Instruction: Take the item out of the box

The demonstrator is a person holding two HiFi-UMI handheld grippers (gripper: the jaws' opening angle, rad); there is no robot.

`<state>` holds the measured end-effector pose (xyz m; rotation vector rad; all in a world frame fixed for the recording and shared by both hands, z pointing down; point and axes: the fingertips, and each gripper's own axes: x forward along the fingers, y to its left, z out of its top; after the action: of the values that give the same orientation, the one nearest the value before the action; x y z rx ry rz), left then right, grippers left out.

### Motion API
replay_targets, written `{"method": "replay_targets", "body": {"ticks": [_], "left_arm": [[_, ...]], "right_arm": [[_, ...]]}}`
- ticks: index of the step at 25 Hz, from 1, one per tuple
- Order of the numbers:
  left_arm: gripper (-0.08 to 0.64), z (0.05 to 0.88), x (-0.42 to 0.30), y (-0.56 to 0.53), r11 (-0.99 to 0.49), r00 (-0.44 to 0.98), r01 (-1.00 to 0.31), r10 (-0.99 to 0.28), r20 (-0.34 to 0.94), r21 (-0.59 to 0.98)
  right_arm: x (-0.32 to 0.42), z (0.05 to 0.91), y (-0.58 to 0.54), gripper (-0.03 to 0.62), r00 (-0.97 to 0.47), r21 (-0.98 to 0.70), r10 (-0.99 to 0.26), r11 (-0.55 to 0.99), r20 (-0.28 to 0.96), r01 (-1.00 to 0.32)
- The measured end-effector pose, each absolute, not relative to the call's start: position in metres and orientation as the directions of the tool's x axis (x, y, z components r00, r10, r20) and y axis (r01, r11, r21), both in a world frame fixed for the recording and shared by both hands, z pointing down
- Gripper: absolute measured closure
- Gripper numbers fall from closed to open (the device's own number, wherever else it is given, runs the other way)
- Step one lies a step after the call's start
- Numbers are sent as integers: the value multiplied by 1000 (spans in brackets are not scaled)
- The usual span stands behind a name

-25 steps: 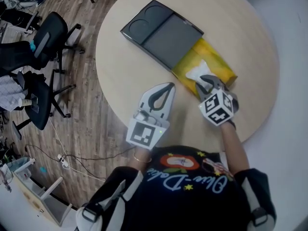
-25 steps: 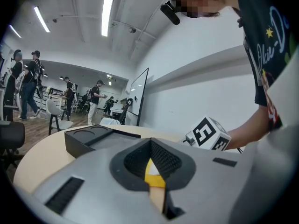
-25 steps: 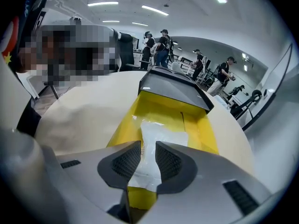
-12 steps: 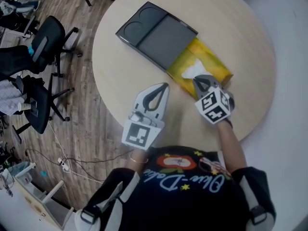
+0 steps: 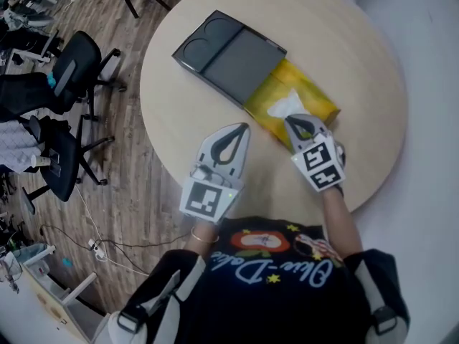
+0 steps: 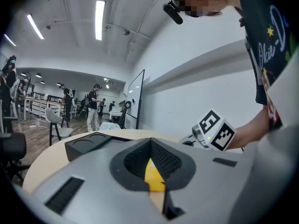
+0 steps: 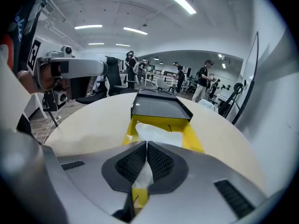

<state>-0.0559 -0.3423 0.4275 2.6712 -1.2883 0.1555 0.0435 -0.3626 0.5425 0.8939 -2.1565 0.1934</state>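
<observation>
On the round table lies a black box (image 5: 229, 52) with its yellow inner tray (image 5: 315, 106) slid out toward me. A white plastic-wrapped item (image 5: 282, 106) lies in the tray. My right gripper (image 5: 295, 125) is at the tray's near end. In the right gripper view its jaws (image 7: 145, 146) are shut on the near edge of the white item (image 7: 156, 135), with the yellow tray (image 7: 194, 136) and black box (image 7: 156, 105) beyond. My left gripper (image 5: 240, 129) hovers over bare table left of the tray, shut and empty (image 6: 152, 141).
The light wood table (image 5: 344, 41) ends close to my body at the near side. Black office chairs (image 5: 68, 63) stand on the wooden floor to the left. In the gripper views, people and desks fill the room far behind the table.
The head view has shifted a little, so the box and table sit slightly further left. Both grippers keep about the same places relative to the box.
</observation>
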Motion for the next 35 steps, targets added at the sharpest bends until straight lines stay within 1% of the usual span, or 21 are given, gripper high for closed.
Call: {"method": "replay_targets", "body": {"ticks": [9,19,24,35], "left_arm": [[574,402,-45,-329,-621,627,-779,-765,148,87],[574,377,-33,-309,-641,640,-766,-757,130,38],[574,368,-26,-300,-651,647,-759,-753,121,13],[574,358,-15,-283,-667,663,-745,-741,106,-8]], "right_arm": [[53,487,-348,586,-508,109,-637,679,580,-726],[64,433,-319,586,-554,92,-688,662,469,-744],[70,408,-313,586,-569,63,-731,633,377,-772],[78,375,-294,588,-593,38,-754,627,284,-778]]}}
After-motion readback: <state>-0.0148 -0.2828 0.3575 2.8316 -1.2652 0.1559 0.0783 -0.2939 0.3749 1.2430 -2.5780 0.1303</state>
